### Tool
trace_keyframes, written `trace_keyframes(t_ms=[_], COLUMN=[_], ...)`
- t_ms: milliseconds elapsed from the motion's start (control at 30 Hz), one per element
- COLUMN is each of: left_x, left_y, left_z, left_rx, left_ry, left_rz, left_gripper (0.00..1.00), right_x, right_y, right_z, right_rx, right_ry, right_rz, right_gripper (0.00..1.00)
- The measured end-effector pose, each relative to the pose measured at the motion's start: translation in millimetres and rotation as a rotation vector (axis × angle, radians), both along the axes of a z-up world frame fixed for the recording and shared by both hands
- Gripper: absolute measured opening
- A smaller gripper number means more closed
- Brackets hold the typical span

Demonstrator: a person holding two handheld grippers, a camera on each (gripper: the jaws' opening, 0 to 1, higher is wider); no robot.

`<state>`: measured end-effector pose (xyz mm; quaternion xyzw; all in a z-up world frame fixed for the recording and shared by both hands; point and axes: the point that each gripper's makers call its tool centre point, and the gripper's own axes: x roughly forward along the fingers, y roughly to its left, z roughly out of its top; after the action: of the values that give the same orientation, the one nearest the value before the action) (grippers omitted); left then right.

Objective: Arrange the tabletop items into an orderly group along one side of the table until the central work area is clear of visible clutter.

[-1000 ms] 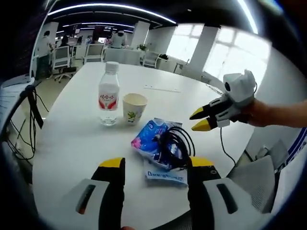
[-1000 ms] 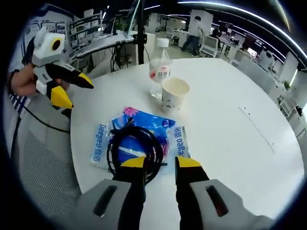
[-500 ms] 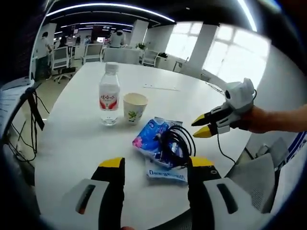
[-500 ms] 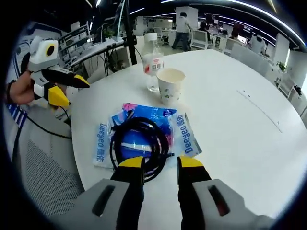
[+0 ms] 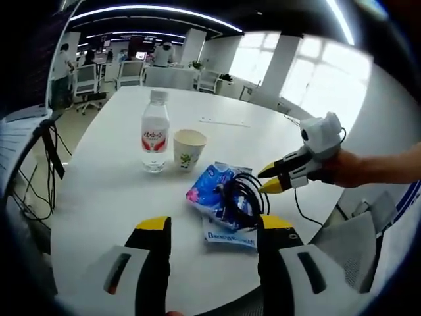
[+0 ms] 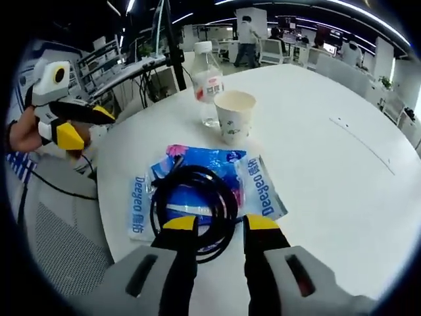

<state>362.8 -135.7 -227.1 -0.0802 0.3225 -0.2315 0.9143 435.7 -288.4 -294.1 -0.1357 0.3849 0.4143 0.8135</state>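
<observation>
Worktop: round, white. We've got the pack near its edge, the cable coiled on top, and the cup and bottle just beside each other further in. Right gripper hovers at the coil's near side, fingers spread, nothing held. Left gripper is open too, low over the worktop by the pack. Our read: cable first — nip one strand of the loop, lift it clear so the slick pack doesn't drag, then park it next to the cup.

Open office: bright windows, ceiling light strips, office chairs behind.
</observation>
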Motion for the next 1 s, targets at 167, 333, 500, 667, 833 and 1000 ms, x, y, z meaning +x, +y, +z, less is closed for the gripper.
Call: trace_keyframes(t_ms=[167,333,500,667,833,1000], left_x=[-2.0,-2.8,-4.6,-4.9,-4.4,-5.7], left_y=[1.2,2.6,0.7,1.1,2.5,2.5], left_z=[1.3,0.2,0.0,0.1,2.2,2.5], left_rx=[0.002,0.006,0.014,0.008,0.003,0.007], left_ry=[-0.001,0.002,0.002,0.005,0.001,0.002], left_rz=[0.001,-0.001,-0.017,-0.015,-0.007,-0.011], left_gripper=[0.52,0.52,0.52,0.53,0.53,0.53], right_x=[0.7,3.7,9.5,9.7,11.1,15.9], right_y=[6.6,10.7,11.4,13.2,15.5,14.8], right_z=[-2.0,-5.4,-13.9,-20.0,-24.6,-27.9], right_rx=[0.002,0.011,0.038,0.03,0.011,0.007], right_ry=[0.007,0.014,0.038,0.051,0.052,0.044], right_rz=[0.001,-0.005,-0.058,-0.063,-0.055,-0.076], right_gripper=[0.25,0.24,0.24,0.24,0.21,0.18])
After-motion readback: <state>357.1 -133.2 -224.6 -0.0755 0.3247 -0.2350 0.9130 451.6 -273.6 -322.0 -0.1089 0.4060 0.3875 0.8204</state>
